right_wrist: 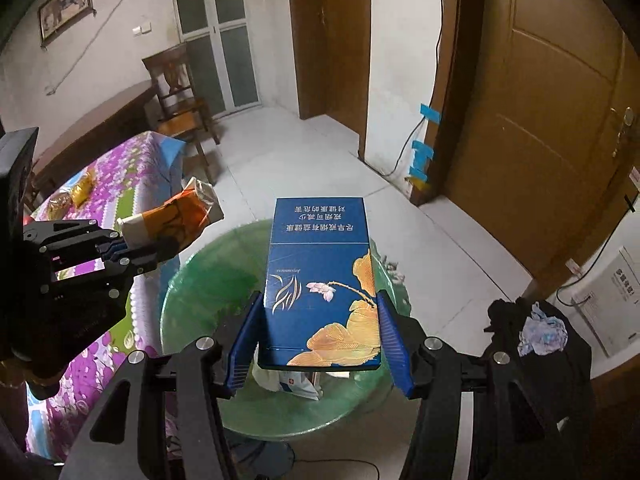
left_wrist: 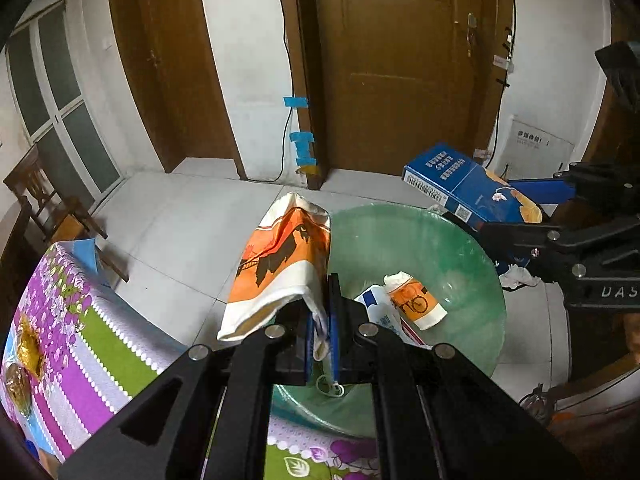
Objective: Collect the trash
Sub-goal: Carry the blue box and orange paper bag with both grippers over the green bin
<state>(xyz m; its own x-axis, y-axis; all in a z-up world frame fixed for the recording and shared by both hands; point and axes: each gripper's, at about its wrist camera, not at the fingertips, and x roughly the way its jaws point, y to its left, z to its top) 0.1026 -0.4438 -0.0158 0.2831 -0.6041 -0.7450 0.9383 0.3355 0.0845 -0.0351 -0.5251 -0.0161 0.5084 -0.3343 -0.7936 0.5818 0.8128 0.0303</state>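
- At the far left we see the table's floral cloth point(left_wrist: 76, 344), purple and green; two gold-wrapped snacks point(left_wrist: 30, 350) lie on it, well apart from the bin.
- Next, our left gripper point(left_wrist: 322, 330) is clenched on an orange-and-white paper bag point(left_wrist: 280, 268) with a dark silhouette print; the blue pads pinch its lower edge (a thin white loop dangles below them), and the bag stands up over the bin's left rim.
- In the middle sits the bin with its green liner point(left_wrist: 452, 240), beside the table's edge; inside lie a crumpled orange-and-white wrapper point(left_wrist: 416, 300) and a white-and-blue packet point(left_wrist: 380, 312), touching each other.
- To the right, our right gripper point(right_wrist: 320, 332) is grasping a blue cigarette carton point(right_wrist: 320, 280) printed with gold leaves and a pink flower; the pads press its two long sides; the carton hangs over the bin's opening, tilted.
- At the far right, a crumpled tissue point(right_wrist: 542, 330) rests on something black beside the bin.
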